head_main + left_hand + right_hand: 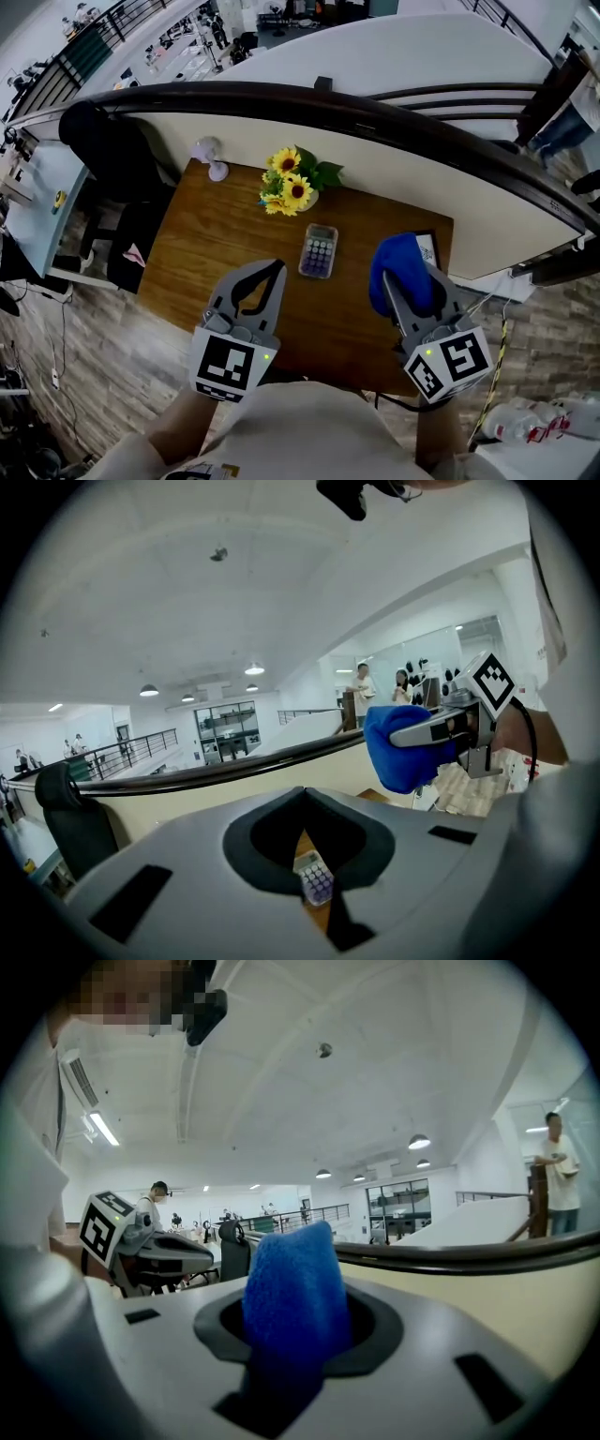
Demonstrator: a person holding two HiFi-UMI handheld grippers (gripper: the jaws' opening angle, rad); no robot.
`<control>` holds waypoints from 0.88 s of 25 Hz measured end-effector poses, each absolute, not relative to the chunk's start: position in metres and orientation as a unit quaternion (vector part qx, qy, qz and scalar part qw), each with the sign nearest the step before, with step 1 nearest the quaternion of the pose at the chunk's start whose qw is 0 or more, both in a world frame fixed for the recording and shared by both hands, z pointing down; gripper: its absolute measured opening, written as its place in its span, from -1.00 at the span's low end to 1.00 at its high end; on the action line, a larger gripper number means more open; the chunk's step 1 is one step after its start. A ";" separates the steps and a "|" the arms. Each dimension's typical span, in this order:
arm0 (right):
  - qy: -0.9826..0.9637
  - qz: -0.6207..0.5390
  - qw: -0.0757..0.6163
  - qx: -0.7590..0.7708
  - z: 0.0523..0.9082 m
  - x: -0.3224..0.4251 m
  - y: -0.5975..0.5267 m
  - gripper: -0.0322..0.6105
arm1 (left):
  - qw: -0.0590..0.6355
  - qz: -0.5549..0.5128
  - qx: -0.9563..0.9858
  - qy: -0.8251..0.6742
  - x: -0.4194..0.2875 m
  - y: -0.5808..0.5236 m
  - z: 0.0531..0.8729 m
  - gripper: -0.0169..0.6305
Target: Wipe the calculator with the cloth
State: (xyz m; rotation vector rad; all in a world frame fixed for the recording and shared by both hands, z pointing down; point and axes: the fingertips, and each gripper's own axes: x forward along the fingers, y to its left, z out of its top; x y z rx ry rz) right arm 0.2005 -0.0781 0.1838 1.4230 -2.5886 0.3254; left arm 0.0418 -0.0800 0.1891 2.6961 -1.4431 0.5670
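1. Your right tongs (pixel 390 287) are pressed together on the blue cloth (pixel 403 265). It bulges out past their tips as a thick wad, with more of it trailing back through the slot between the jaws.
2. Your left tongs (pixel 275 270) are also pressed together, but they pinch nothing. Only the table (pixel 211 248) and the calculator (pixel 319 251) show through the gap behind their tips.
3. The calculator lies flat, keys up, just ahead of the left tongs' tips and slightly to their right. It is left of the cloth wad and apart from both tools.
4. The cloth looks soft, light and limp. It should fold to the keys, and the bunched wad ahead of the tips is probably the part to wipe with.
5. The calculator looks small, stiff and light. On smooth wood it will likely skid under a stroke, and its keys will give when pressed.
6. To steady it, I'd take it by the two long edges or pin the near end with the left tongs. That keeps them off the keys and the display.
7. Count:
   - one calculator
   - one cloth
   - two tongs
   - one bunch of sunflowers (pixel 292 184) beyond the calculator
   - one small pale object (pixel 212 157) at the far left corner, which I cannot identify
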 end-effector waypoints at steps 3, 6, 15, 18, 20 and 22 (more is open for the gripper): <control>-0.865 0.122 0.092 0.478 0.194 0.192 -0.086 -0.45 | 0.019 0.189 0.868 -0.459 0.034 -0.091 0.199 -0.94; -0.863 0.133 0.105 0.475 0.209 0.183 -0.098 -0.45 | 0.037 0.190 0.866 -0.462 0.025 -0.104 0.210 -0.94; -0.858 0.168 0.152 0.460 0.288 0.146 -0.160 -0.45 | 0.089 0.227 0.868 -0.434 0.017 -0.141 0.288 -0.94; -0.857 0.176 0.178 0.451 0.323 0.132 -0.179 -0.45 | 0.106 0.242 0.869 -0.418 0.018 -0.148 0.323 -0.94; -0.855 0.182 0.195 0.445 0.347 0.125 -0.191 -0.45 | 0.119 0.251 0.869 -0.410 0.018 -0.153 0.348 -0.94; -0.852 0.190 0.210 0.440 0.371 0.120 -0.200 -0.45 | 0.133 0.259 0.868 -0.402 0.018 -0.156 0.373 -0.94</control>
